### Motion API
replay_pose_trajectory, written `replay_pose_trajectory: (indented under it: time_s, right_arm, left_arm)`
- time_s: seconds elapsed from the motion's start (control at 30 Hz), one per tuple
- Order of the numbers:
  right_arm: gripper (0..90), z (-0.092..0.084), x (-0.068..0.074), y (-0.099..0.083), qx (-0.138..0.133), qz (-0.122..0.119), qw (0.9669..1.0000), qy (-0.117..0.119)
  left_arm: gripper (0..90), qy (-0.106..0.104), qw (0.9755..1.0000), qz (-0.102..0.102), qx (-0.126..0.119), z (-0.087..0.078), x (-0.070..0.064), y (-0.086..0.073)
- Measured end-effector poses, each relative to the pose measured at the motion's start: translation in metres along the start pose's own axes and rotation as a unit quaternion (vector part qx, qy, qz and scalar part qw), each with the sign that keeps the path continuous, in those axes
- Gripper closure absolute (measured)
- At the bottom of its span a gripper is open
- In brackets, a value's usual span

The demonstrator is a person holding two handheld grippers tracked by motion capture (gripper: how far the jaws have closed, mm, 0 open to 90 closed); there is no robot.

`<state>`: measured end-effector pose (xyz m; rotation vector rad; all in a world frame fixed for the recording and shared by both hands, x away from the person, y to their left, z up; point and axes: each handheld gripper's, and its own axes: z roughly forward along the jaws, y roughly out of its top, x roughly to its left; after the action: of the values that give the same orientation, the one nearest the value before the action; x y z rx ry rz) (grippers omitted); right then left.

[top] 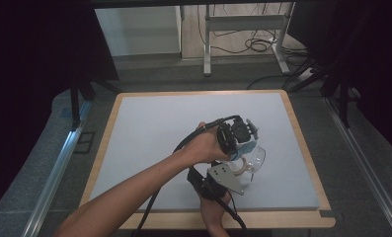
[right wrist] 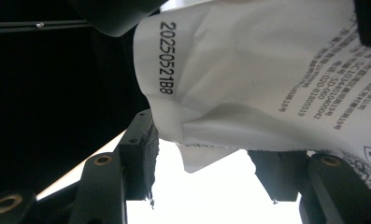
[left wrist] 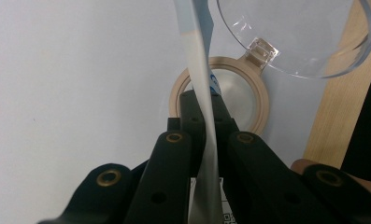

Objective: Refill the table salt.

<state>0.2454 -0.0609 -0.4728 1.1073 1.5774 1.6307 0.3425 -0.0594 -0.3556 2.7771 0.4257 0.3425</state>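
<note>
A white printed packet (right wrist: 248,70) hangs upright over a round tan-rimmed container (left wrist: 244,93) whose clear hinged lid (left wrist: 304,37) stands open. My left gripper (left wrist: 204,100) is shut on the packet (left wrist: 199,60), which I see edge-on there. In the high view the left gripper (top: 239,143) points down at the packet (top: 244,148), the container (top: 240,169) and the lid (top: 256,157). My right gripper (top: 234,174) comes in from the near side, right beside the container. Its jaws (right wrist: 202,158) stand apart with the packet's torn lower corner between them. Whether its pads press on anything is unclear.
Everything sits at the near right of a grey mat (top: 159,128) on a wood-edged table (top: 302,148). The left forearm crosses the mat's near left part. Cables trail off the front edge. Dark curtains and a desk frame (top: 243,29) stand beyond the table.
</note>
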Motion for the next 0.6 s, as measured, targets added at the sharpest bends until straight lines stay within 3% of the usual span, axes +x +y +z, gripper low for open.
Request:
replay_pose_trajectory:
  time_s: [0.6]
  right_arm:
    - [45.4, 0.0002, -0.0008, 0.0018, -0.002, -0.002, 1.0000, -0.001]
  left_arm:
    - [89.3, 0.002, 1.0000, 0.003, 0.001, -0.0008, -0.0003, 0.0008]
